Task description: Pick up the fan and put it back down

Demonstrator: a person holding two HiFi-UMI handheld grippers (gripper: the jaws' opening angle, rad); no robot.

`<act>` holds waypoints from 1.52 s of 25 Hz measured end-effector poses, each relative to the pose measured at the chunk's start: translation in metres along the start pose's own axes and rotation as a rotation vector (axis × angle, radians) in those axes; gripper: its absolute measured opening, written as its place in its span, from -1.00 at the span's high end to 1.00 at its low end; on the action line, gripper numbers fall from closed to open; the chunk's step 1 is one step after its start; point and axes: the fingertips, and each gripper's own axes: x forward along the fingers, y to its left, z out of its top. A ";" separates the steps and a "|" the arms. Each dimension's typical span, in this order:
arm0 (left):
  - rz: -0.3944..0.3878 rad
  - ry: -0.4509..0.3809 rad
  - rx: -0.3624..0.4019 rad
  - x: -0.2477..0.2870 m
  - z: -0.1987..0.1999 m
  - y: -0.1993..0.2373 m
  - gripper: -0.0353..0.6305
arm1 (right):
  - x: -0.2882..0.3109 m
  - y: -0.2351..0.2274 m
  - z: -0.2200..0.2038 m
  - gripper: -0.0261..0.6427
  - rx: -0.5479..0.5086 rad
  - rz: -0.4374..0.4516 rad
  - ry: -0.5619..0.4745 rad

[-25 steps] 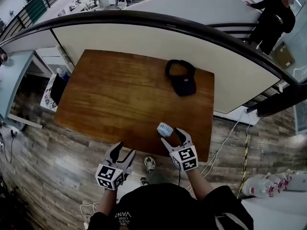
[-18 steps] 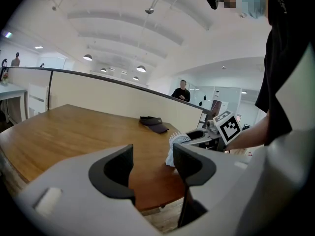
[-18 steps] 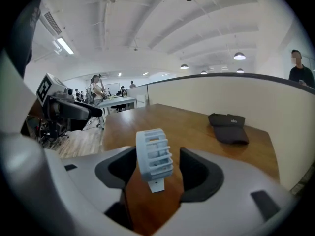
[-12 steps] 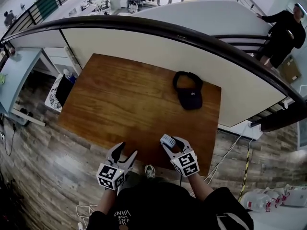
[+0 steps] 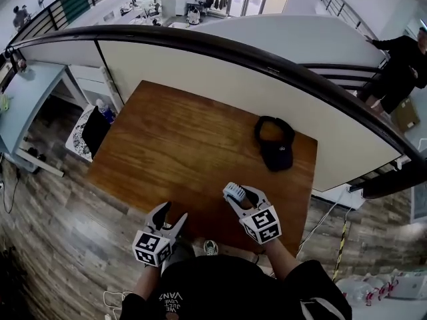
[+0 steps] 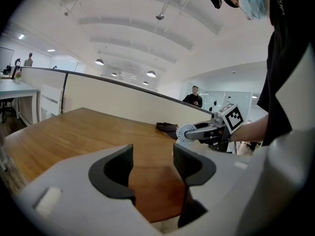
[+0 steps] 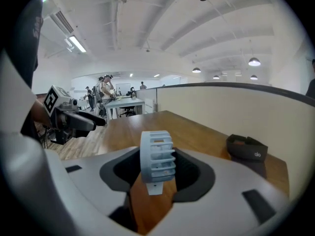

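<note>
The small white fan point(image 5: 232, 191) with a slatted round head is clamped between the fingers of my right gripper point(image 5: 241, 196), held just above the near part of the wooden table point(image 5: 180, 145). In the right gripper view the fan point(image 7: 157, 160) stands upright between the two dark pads, and the right gripper point(image 7: 158, 176) is shut on it. My left gripper point(image 5: 169, 215) hovers at the table's near edge, open and empty; its view shows nothing in the left gripper point(image 6: 152, 163). It also shows the fan point(image 6: 186, 132) at the right.
A black cap point(image 5: 275, 149) lies on the far right of the table, and it also shows as the cap point(image 7: 247, 149). A white partition with a dark rail point(image 5: 220, 42) runs behind the table. A dark bag point(image 5: 93, 131) sits at the left. A person point(image 5: 400, 59) stands far right.
My right gripper's fingers, open around the fan on the table a second ago, have closed on it and drawn it up and nearer. The left gripper shifted slightly sideways.
</note>
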 end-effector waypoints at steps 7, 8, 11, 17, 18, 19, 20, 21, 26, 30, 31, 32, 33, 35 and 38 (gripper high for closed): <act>-0.004 -0.015 0.024 0.001 0.042 0.075 0.17 | 0.058 -0.006 0.054 0.35 -0.011 -0.039 -0.021; -0.003 -0.014 0.030 0.001 0.047 0.086 0.17 | 0.066 -0.008 0.061 0.35 -0.010 -0.044 -0.026; -0.001 -0.015 0.040 0.005 0.060 0.119 0.17 | 0.092 -0.014 0.081 0.35 -0.014 -0.057 -0.036; -0.015 -0.019 0.059 0.014 0.077 0.167 0.18 | 0.143 -0.032 0.108 0.35 -0.009 -0.101 -0.046; -0.018 -0.018 0.060 0.015 0.079 0.175 0.18 | 0.152 -0.036 0.111 0.35 -0.006 -0.111 -0.046; -0.021 -0.019 0.062 0.016 0.081 0.182 0.18 | 0.161 -0.040 0.114 0.35 -0.004 -0.120 -0.045; -0.025 -0.019 0.063 0.017 0.082 0.188 0.18 | 0.169 -0.045 0.117 0.35 -0.004 -0.128 -0.044; -0.029 -0.017 0.064 0.018 0.083 0.194 0.18 | 0.177 -0.049 0.120 0.35 -0.004 -0.137 -0.042; -0.047 0.000 0.067 0.020 0.087 0.223 0.18 | 0.210 -0.069 0.142 0.35 -0.001 -0.171 -0.047; -0.052 0.008 0.064 0.022 0.089 0.247 0.18 | 0.234 -0.082 0.160 0.35 -0.006 -0.190 -0.059; -0.052 0.009 0.065 0.023 0.088 0.253 0.18 | 0.239 -0.084 0.164 0.35 -0.005 -0.195 -0.060; -0.052 0.009 0.071 0.024 0.088 0.260 0.18 | 0.246 -0.087 0.166 0.35 -0.005 -0.198 -0.060; -0.049 0.009 0.076 0.025 0.087 0.267 0.18 | 0.252 -0.090 0.169 0.35 -0.004 -0.200 -0.061; -0.039 0.006 0.072 0.027 0.086 0.278 0.18 | 0.264 -0.095 0.175 0.35 -0.003 -0.199 -0.073; -0.039 0.006 0.045 0.030 0.086 0.288 0.18 | 0.283 -0.103 0.185 0.35 -0.027 -0.187 -0.096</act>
